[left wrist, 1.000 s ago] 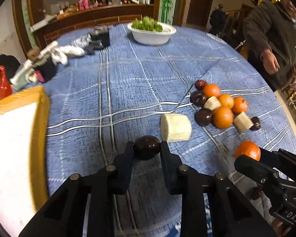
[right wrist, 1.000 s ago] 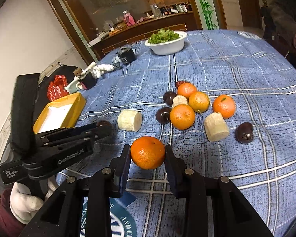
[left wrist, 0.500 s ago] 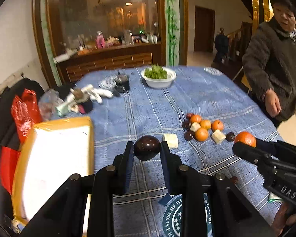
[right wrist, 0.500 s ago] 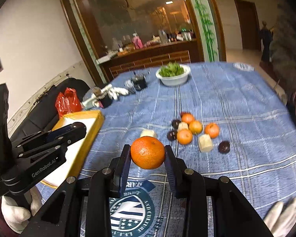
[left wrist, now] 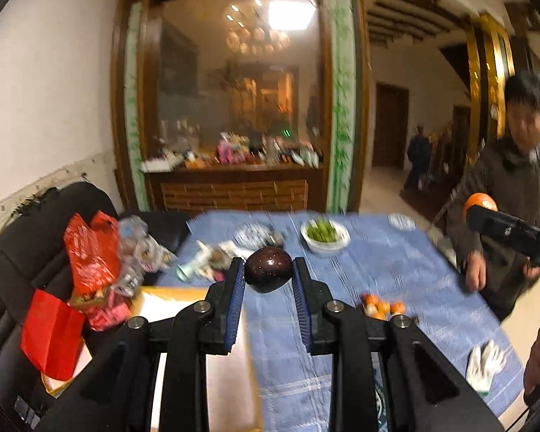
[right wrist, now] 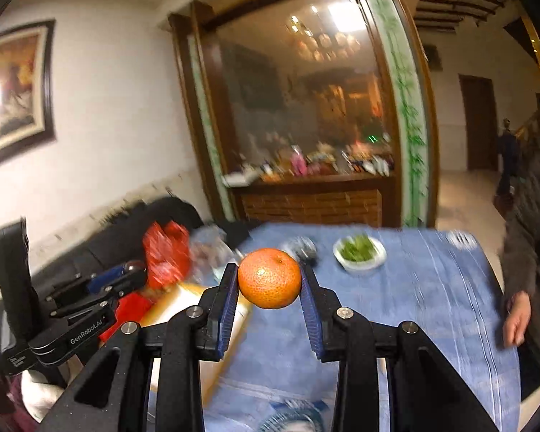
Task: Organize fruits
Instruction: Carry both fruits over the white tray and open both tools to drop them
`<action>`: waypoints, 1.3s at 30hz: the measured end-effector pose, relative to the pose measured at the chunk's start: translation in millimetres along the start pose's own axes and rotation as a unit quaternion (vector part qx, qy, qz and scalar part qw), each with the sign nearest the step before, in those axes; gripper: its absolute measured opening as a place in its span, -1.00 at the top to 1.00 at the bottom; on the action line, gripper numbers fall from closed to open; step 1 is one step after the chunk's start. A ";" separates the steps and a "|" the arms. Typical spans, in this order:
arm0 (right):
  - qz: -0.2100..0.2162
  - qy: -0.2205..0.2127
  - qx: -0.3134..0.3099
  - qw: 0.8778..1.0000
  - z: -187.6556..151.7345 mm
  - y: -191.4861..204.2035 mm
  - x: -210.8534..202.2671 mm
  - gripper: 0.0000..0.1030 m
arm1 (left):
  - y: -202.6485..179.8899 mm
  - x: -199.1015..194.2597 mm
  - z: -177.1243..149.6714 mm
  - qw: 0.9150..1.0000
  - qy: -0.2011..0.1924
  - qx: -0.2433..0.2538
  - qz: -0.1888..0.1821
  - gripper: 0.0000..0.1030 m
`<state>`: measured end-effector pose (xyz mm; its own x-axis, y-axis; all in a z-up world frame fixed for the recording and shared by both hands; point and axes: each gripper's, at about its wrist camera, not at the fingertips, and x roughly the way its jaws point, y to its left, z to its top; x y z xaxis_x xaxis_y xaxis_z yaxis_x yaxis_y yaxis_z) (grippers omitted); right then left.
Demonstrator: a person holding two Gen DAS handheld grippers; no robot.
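My left gripper is shut on a dark purple passion fruit and holds it high above the blue tablecloth. My right gripper is shut on an orange, also held high; it shows at the right of the left wrist view. The left gripper shows at the left of the right wrist view. A small blurred cluster of oranges and other fruit lies far below on the table. A yellow-rimmed white box lies under the left gripper.
A white bowl of greens stands at the table's far side. A person in a dark coat stands at the right with a hand on the table. Red bags and clutter lie on a black sofa at left. White gloves lie near the table's edge.
Both grippers have risen much higher and pulled back from the table, each still holding its fruit. The fruit cluster now looks small and far away.
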<state>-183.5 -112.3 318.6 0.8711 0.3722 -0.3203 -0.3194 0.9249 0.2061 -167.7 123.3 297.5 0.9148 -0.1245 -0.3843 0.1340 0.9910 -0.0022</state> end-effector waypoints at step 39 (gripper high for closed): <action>0.120 0.299 -0.064 0.944 -214.2 126.5 290.8 -0.36 | 163.0 155.8 -155.4 0.966 0.203 -0.125 0.094 -0.52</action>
<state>-50.5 129.4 53.5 0.4129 0.5143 -0.7517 -0.5563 0.7959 0.2390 -62.6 273.1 93.8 0.6816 0.0388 -0.7307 -0.1637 0.9814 -0.1006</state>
